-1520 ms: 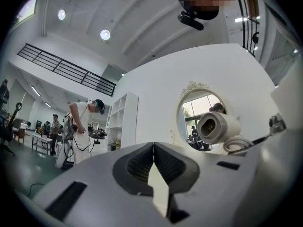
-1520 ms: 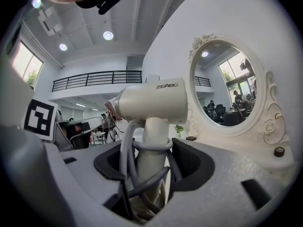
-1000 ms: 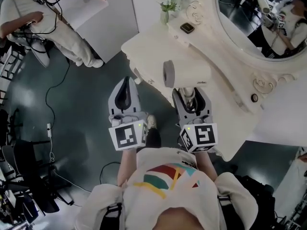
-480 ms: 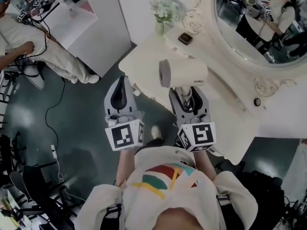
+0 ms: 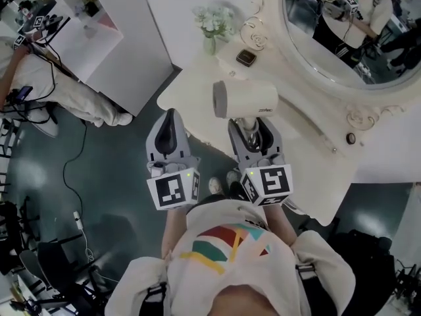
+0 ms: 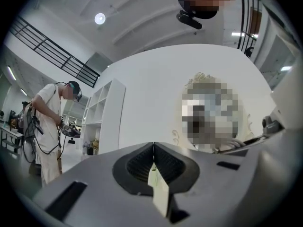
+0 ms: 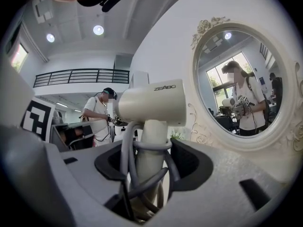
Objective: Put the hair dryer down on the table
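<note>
The right gripper is clamped on the handle of the cream hair dryer, and its jaws have just drawn in a touch on that handle. In the right gripper view the hair dryer stands upright between the jaws of the right gripper, barrel across the top, with its grey cord looped round the handle and caught in the grip. From above, the barrel lies sideways with its round grey end facing left, held up over the near edge of the cream bench, not yet set down.

The left gripper hangs just beside it, off the bench's edge and over the dark floor. The left gripper has its jaws pressed together with nothing held.

Farther back on the bench are a small vase of pale flowers and a small dark object, and an ornate oval mirror stands behind them. Another person in white is over to the left
</note>
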Motion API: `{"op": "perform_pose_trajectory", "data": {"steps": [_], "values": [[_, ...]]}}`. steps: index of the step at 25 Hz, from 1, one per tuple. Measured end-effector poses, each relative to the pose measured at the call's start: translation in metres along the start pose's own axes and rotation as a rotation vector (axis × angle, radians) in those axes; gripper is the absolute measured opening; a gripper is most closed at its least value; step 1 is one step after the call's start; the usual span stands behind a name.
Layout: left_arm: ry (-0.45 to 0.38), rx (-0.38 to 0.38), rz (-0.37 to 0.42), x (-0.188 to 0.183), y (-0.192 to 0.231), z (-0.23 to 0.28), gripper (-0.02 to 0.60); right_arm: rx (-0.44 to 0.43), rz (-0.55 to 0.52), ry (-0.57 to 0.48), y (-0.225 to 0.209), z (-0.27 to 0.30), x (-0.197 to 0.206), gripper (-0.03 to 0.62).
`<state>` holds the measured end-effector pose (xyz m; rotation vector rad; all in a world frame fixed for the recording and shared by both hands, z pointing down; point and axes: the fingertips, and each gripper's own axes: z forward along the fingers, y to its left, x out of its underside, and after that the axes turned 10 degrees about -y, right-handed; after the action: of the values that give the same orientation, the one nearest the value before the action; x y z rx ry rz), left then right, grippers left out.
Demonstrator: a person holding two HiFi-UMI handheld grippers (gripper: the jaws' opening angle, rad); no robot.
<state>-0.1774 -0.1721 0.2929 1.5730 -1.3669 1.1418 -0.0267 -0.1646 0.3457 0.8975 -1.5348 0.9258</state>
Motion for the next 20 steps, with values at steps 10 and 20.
{"op": "perform_pose_trajectory", "data": {"steps": [10,20], "values": [[-0.023,-0.009,0.013,-0.003,-0.007,0.022,0.005,-0.033,-0.026,-0.017,-0.009,0.023,-0.011,0.216],[0.001,-0.009,0.013,0.009,-0.01,0.033,0.005,-0.025,-0.031,0.013,-0.02,0.033,0.0,0.216]]}}
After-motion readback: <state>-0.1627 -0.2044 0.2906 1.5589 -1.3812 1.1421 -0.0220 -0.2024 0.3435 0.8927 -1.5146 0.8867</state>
